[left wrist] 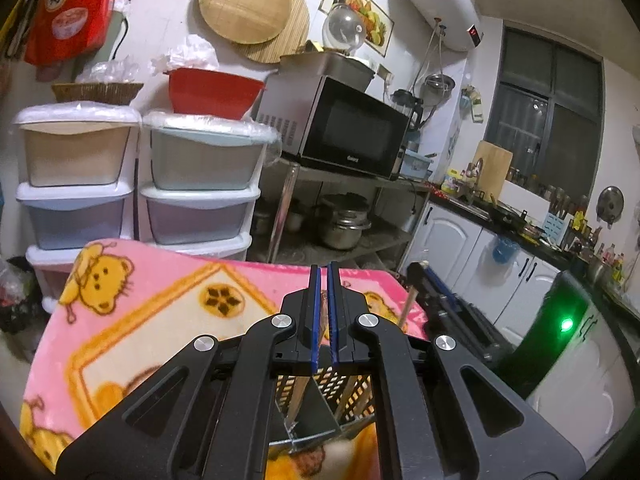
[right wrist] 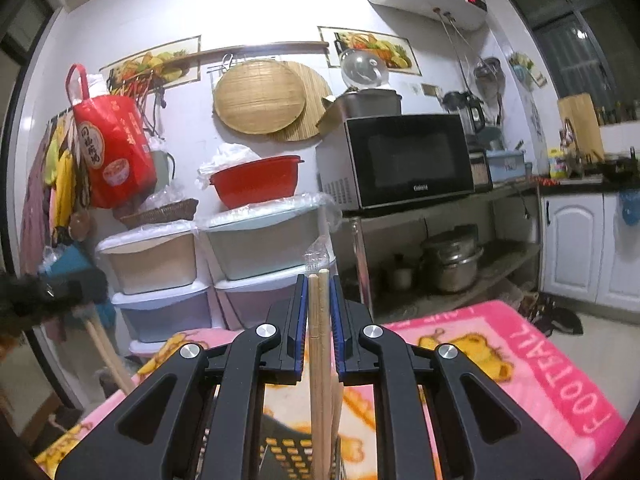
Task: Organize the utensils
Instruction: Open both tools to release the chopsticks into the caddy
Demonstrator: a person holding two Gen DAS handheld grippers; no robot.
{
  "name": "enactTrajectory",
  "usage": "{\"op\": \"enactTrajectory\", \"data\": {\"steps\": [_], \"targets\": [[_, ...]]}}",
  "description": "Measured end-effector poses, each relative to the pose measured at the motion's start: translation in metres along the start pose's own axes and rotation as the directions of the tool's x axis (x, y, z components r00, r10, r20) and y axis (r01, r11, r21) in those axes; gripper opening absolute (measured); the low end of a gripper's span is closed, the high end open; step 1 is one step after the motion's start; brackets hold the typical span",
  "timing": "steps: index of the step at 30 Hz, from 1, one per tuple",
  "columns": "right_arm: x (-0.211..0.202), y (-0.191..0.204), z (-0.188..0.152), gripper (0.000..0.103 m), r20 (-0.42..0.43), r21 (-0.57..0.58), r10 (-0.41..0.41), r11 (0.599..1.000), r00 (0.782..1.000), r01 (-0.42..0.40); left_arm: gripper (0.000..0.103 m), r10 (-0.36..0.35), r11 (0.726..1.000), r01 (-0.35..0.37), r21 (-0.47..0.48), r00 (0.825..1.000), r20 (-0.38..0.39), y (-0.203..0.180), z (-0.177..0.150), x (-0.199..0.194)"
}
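My right gripper (right wrist: 319, 280) is shut on a pair of wooden chopsticks (right wrist: 320, 344), held upright between its blue pads; their lower ends reach into a black perforated utensil holder (right wrist: 288, 452) below. My left gripper (left wrist: 324, 270) is shut on a thin wooden-handled utensil (left wrist: 325, 320), whose lower part runs down into the same black perforated holder (left wrist: 344, 392). The holder stands on a pink cartoon-bear blanket (left wrist: 160, 320). My right gripper's body (left wrist: 436, 292) shows at the right in the left wrist view with the chopstick (left wrist: 408, 304).
Stacked plastic drawers (left wrist: 196, 184) with a red bowl (left wrist: 212, 92) stand behind the table. A microwave (left wrist: 344, 128) sits on a steel shelf with pots (left wrist: 344, 224) below. White cabinets (left wrist: 460, 248) and a cluttered counter run along the right.
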State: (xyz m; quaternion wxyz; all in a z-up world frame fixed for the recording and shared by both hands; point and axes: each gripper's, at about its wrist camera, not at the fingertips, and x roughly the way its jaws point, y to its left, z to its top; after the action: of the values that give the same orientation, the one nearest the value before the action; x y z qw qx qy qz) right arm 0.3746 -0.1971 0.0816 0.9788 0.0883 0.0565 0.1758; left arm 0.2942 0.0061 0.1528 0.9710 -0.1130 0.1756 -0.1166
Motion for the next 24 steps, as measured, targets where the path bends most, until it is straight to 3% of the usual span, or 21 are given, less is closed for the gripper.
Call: {"op": "enactTrajectory", "data": {"steps": [4,6,11,13,15,20,24], "targets": [[-0.012,-0.004,0.000,0.013,-0.026,0.022,0.022,1.000,0.999,-0.021,0.002,0.000,1.000,0.000,-0.010,1.000,-0.020,0.004,-0.008,0.003],[-0.019,-0.008,0.000,0.025,-0.054,0.038,0.044,0.998,0.998,-0.042,0.002,-0.002,1.000,0.001,-0.014,0.999,-0.032,0.005,-0.011,0.002],[-0.035,-0.007,-0.002,0.033,-0.115,0.031,0.060,0.998,0.992,-0.056,0.002,0.012,1.000,-0.013,-0.020,0.998,-0.055,0.010,-0.022,-0.002],[-0.042,-0.007,-0.005,0.041,-0.145,0.030,0.071,0.997,0.987,-0.067,0.009,0.016,0.999,-0.017,-0.027,0.998,-0.066,0.012,-0.025,-0.004],[-0.049,-0.007,-0.006,0.046,-0.161,0.033,0.074,0.997,0.984,-0.069,0.028,0.022,0.999,-0.024,-0.031,0.997,-0.067,0.014,-0.028,-0.010],[-0.068,-0.004,-0.008,0.051,-0.214,-0.003,0.052,0.999,0.976,-0.054,0.044,0.024,0.999,-0.026,-0.032,0.998,-0.061,0.017,-0.030,-0.025],[-0.081,-0.001,-0.009,0.061,-0.245,-0.022,0.053,0.998,0.968,-0.060,0.071,0.037,0.999,-0.038,-0.032,0.999,-0.038,0.017,-0.030,-0.040]]}}
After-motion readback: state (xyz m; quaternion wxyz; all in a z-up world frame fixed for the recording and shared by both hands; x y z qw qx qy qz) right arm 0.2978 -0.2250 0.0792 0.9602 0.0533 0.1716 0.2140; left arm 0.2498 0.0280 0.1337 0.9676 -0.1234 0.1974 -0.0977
